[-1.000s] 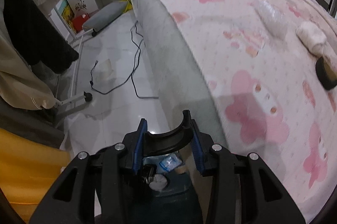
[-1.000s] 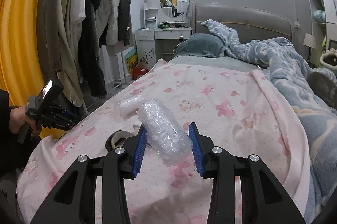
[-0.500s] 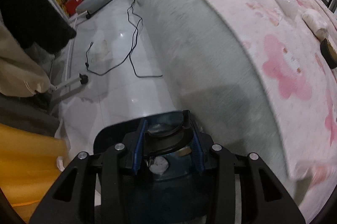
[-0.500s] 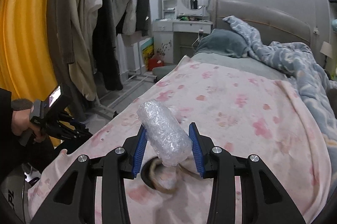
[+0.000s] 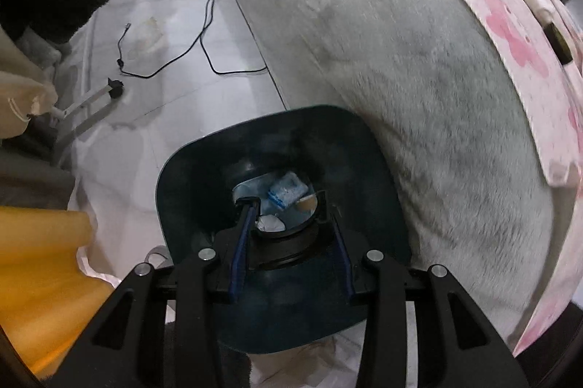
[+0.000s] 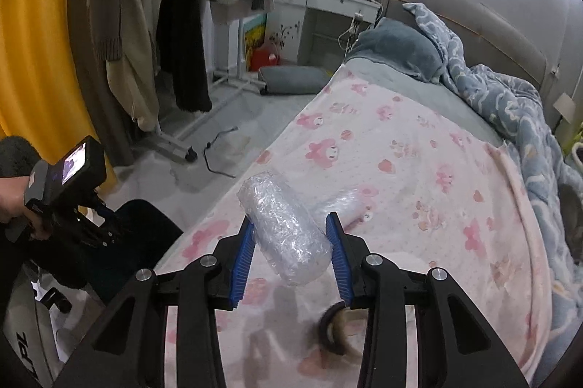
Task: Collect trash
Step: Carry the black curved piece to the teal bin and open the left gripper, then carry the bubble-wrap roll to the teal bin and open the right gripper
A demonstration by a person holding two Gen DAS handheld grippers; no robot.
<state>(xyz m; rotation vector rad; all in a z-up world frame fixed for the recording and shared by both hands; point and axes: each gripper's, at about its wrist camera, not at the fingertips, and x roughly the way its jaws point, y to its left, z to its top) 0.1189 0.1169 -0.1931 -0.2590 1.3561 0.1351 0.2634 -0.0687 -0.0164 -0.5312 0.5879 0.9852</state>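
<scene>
My left gripper (image 5: 288, 205) points almost straight down and is shut on the black handle (image 5: 280, 249) of a dark blue trash bin (image 5: 189, 176) beside the bed. Inside the bin lie a blue-and-white packet (image 5: 288, 193) and crumpled white paper (image 5: 271, 224). My right gripper (image 6: 289, 224) is shut on a roll of clear bubble wrap (image 6: 288, 231), held above the pink bedspread (image 6: 400, 176) near its left edge. In the right wrist view, a hand holds the left gripper (image 6: 104, 220) low at the left, over the bin's dark shape (image 6: 145, 231).
A second clear plastic wad (image 6: 344, 200) and a dark furry ring (image 6: 337, 333) lie on the bed. A black cable (image 5: 204, 23) trails across the white floor. Hanging coats (image 6: 153, 5), a yellow curtain (image 6: 32, 41) and a rack's foot (image 5: 91, 96) stand to the left.
The left gripper has tipped downward with the bin, so the view now looks into the bin. The right gripper has carried the bubble wrap roll toward the bed's left edge.
</scene>
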